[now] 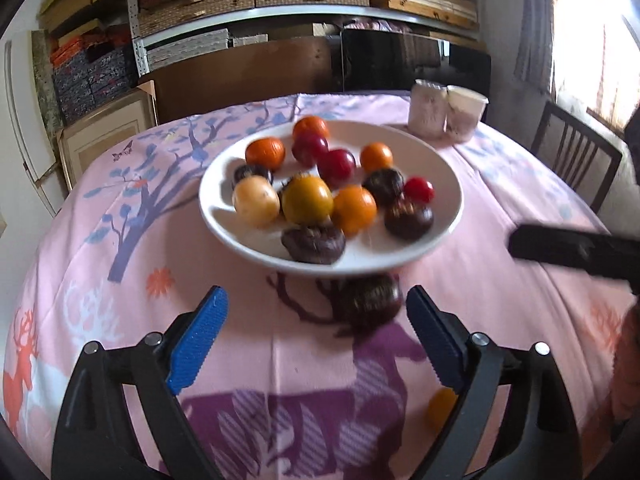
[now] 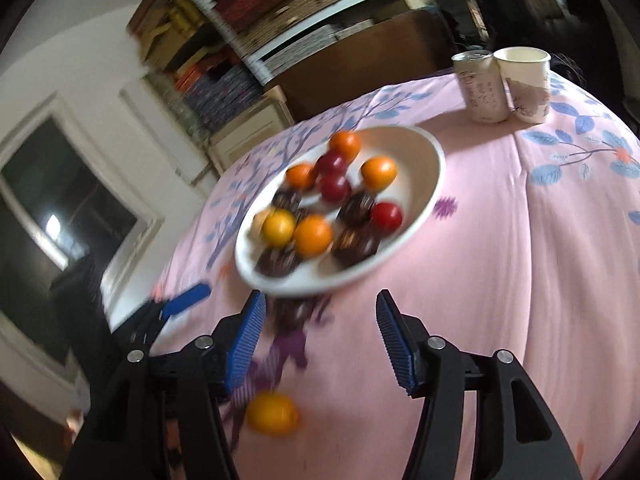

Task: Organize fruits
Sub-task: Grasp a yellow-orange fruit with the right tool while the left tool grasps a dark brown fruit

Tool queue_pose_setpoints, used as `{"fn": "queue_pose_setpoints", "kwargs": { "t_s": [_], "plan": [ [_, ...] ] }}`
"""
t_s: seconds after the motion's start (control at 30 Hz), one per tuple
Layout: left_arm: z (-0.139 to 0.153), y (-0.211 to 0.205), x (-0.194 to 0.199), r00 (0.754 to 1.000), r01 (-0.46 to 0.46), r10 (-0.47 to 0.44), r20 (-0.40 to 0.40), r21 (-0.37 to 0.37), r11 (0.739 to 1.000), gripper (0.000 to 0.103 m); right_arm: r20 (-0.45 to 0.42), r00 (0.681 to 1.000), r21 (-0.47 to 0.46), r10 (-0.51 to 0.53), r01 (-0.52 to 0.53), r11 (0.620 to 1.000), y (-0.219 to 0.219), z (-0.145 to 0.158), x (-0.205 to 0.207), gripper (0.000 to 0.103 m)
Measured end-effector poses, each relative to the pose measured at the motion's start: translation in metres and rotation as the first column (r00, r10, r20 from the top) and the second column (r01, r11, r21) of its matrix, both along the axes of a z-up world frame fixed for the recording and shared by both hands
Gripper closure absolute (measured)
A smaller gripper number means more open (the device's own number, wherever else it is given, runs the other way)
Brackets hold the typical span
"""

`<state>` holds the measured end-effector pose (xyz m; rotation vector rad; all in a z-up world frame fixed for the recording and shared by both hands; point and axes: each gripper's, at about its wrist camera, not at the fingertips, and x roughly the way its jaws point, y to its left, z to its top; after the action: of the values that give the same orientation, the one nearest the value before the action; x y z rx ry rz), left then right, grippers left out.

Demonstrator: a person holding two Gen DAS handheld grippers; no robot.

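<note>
Here, mixed fruits are heaped on a white plate (image 1: 440, 216) on the pink-clothed worktop (image 1: 500, 320). A dark fruit (image 1: 370, 300) lies at its near rim, blurred, and an orange fruit (image 2: 272, 414) nearer. The left claw (image 1: 316, 336) and right claw (image 2: 320, 340) are held wide open, empty, low, pointed toward the plate.

**Gripper Hardware: Visual Identification**

Your left gripper (image 1: 316, 336) consists of two black plastic linkage arms, each carrying a blue, finely ribbed finger pad (image 1: 199, 342). You will see two round silver pivot screws on each arm, one near the pad and one further out. Your right gripper (image 2: 320, 340) has the same build: matte black arms, blue serrated pads (image 2: 245, 346) and silver screw heads. The black arms widen into broad, angular shoulders toward the lower frame edge.
</note>
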<state>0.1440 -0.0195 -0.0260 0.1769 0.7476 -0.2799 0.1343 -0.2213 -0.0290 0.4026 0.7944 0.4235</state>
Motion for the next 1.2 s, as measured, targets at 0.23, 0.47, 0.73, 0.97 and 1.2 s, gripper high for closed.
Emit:
{"fn": "queue_pose_setpoints", "kwargs": {
  "t_s": [0.23, 0.47, 0.73, 0.97, 1.2],
  "plan": [
    [-0.003, 0.009, 0.003, 0.999, -0.025, 0.024, -0.026, -0.050, 0.998, 0.014, 0.036, 0.989, -0.149, 0.141, -0.135, 0.980, 0.027, -0.007, -0.047, 0.038],
    [-0.002, 0.013, 0.007, 0.999, -0.045, 0.043, -0.032, -0.056, 0.997, 0.014, 0.032, 0.977, -0.280, 0.209, -0.192, 0.941, 0.057, -0.015, -0.054, 0.038],
    [-0.004, 0.002, 0.005, 0.999, -0.045, 0.045, -0.002, 0.008, 0.999, 0.011, -0.005, 0.974, -0.379, 0.226, -0.211, 0.901, 0.083, -0.027, -0.052, 0.038],
    [-0.002, 0.003, 0.004, 0.998, -0.061, 0.061, 0.014, 0.021, 0.998, 0.009, -0.032, 0.977, -0.393, 0.209, -0.204, 0.896, 0.087, -0.032, -0.048, 0.051],
    [-0.003, -0.001, 0.002, 0.998, -0.057, 0.056, 0.028, 0.048, 0.997, 0.008, -0.041, 0.972, -0.408, 0.229, -0.226, 0.885, 0.093, -0.034, -0.047, 0.064]
  ]
}}
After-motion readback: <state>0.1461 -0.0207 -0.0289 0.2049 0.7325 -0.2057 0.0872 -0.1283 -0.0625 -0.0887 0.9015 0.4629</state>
